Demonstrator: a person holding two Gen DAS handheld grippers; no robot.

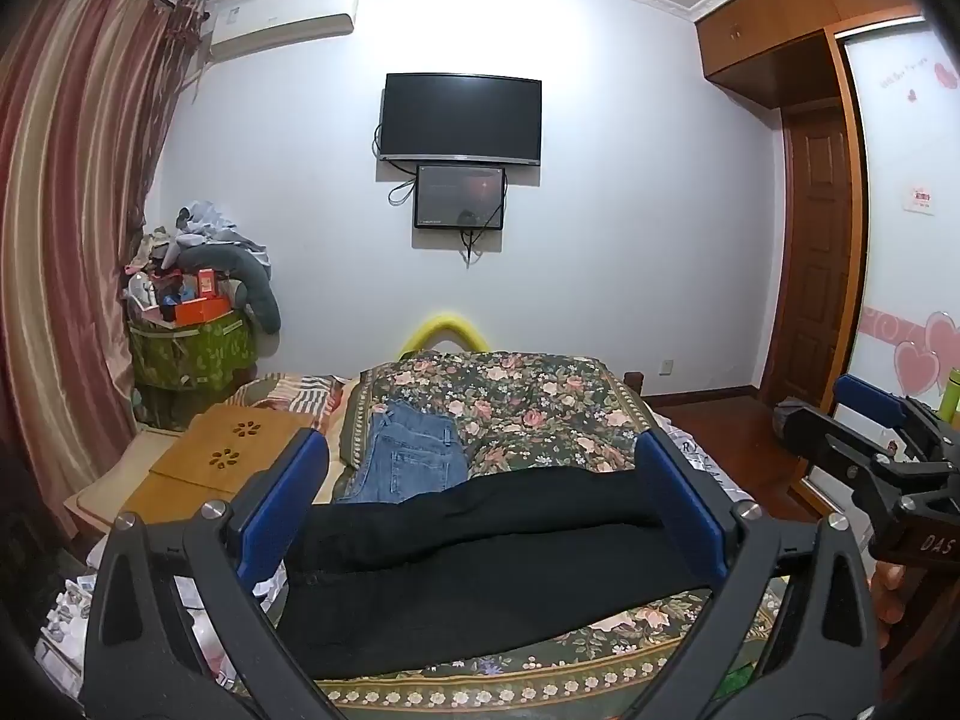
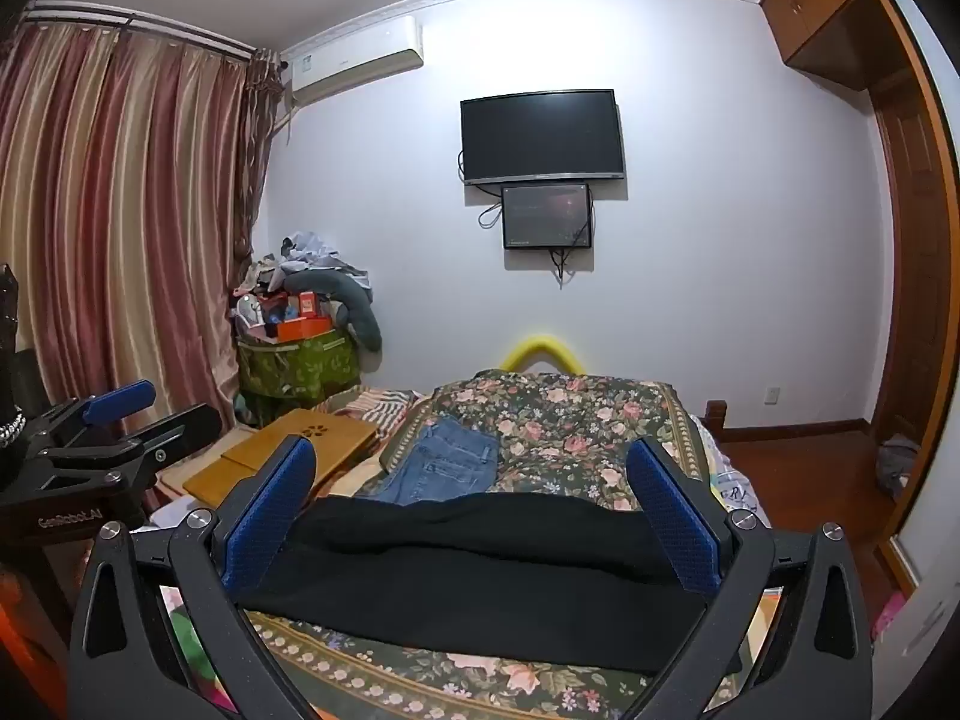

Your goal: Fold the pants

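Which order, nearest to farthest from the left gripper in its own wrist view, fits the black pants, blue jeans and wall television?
From the left gripper:
1. Black pants, lying between its open jaws on the bed.
2. Blue jeans, just beyond, slightly left.
3. Television, on the far wall.

Black pants (image 1: 480, 570) span both spread jaws; jeans (image 1: 408, 462) and wooden board (image 1: 234, 450) crowd beyond.

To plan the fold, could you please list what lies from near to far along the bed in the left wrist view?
Black pants → blue jeans → floral bedspread → yellow cushion → television on the wall.
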